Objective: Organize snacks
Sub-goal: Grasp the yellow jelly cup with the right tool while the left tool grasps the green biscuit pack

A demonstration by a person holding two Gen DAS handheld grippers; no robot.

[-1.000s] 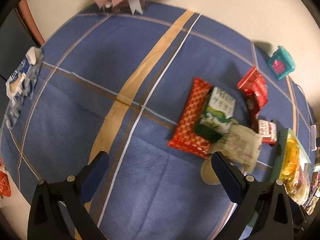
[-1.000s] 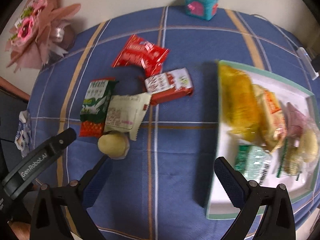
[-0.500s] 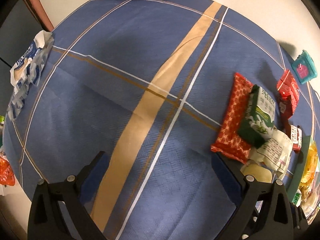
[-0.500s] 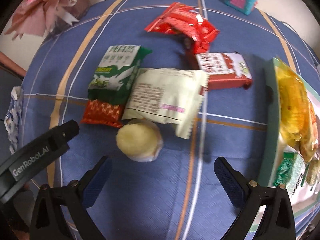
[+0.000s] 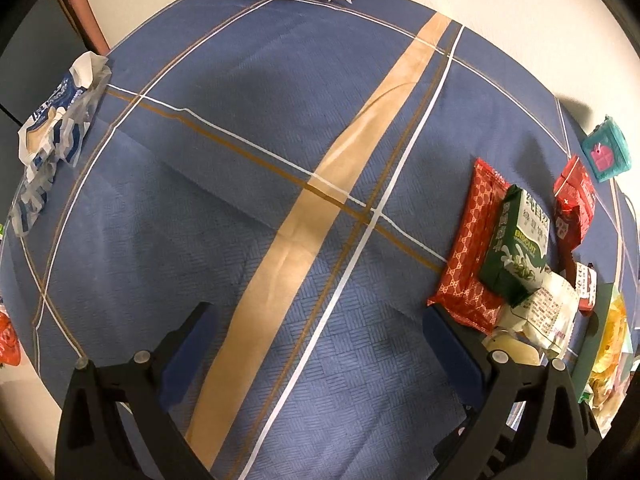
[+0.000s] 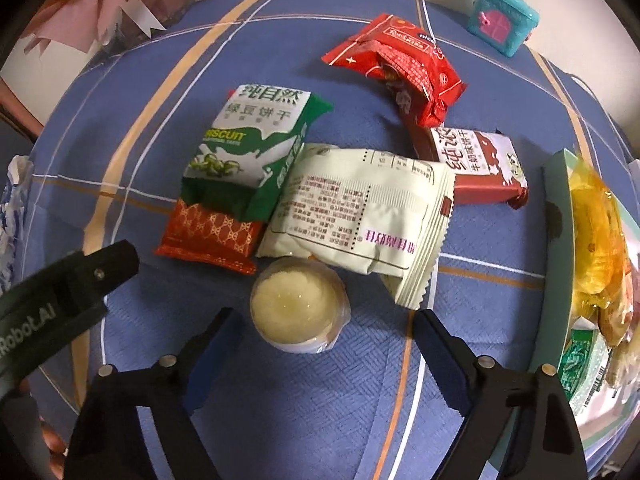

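A pile of snacks lies on the blue checked tablecloth (image 6: 280, 420): a round pale pastry (image 6: 298, 312), a cream packet (image 6: 360, 208), a green biscuit pack (image 6: 256, 148) on a red patterned pack (image 6: 208, 236), a red-white bar (image 6: 476, 164) and a red wrapper (image 6: 396, 64). My right gripper (image 6: 324, 340) is open, low, with the pastry just ahead between its fingers. My left gripper (image 5: 316, 344) is open and empty over bare cloth, left of the pile (image 5: 512, 248). The left gripper's body shows in the right wrist view (image 6: 60, 300).
A pale green tray (image 6: 556, 240) holding several snacks, one yellow bag (image 6: 592, 240) among them, sits at the right. A teal box (image 6: 502, 18) stands at the back. A pink bouquet (image 6: 92, 4) is back left. A blue-white bag (image 5: 52, 132) lies at the table's left edge.
My right gripper has moved left and closer to the snack pile, bringing the pastry between its fingers. My left gripper has drifted left, away from the pile.
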